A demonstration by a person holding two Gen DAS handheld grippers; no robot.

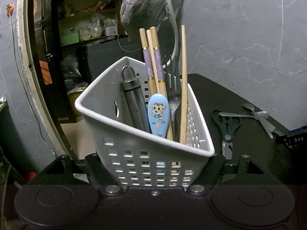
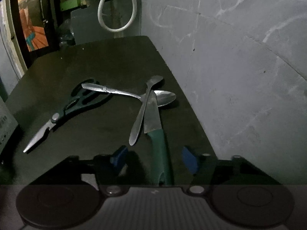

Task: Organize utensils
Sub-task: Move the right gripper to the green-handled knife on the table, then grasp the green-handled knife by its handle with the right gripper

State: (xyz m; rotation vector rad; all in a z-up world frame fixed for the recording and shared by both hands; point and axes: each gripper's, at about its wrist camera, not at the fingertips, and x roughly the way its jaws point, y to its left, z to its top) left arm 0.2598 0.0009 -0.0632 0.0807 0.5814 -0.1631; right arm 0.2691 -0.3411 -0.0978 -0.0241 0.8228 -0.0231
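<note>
Between your left gripper's [image 1: 155, 164] fingers [image 1: 96, 164] sits a white perforated basket [image 1: 134, 153], pinched from both sides at its lower walls and tilted slightly, so that hand is gripping the basket. Standing in it are a dark grey tube with a loop handle [image 1: 132, 95], a blue spoon handle with a cartoon cow [image 1: 158, 115], wooden chopsticks with purple bands [image 1: 151, 57], one plain chopstick [image 1: 183, 84] and a black fork [image 1: 173, 88]. Your right gripper [image 2: 155, 159] hangs low over the dark bench [image 2: 96, 61], its blue-padded fingers [image 2: 189, 159] standing apart on either side of the green handle of a knife [image 2: 153, 118]; the pads are not pressing on it, so those fingers are open. Across the knife blade lie two metal spoons [image 2: 142, 111], one crossing the other, and the bowl of one [image 2: 165, 96] rests beside the blade near the grey wall. Left of them on the bench lie dark-handled scissors [image 2: 63, 115], closed, with one spoon's handle resting over their loops.
</note>
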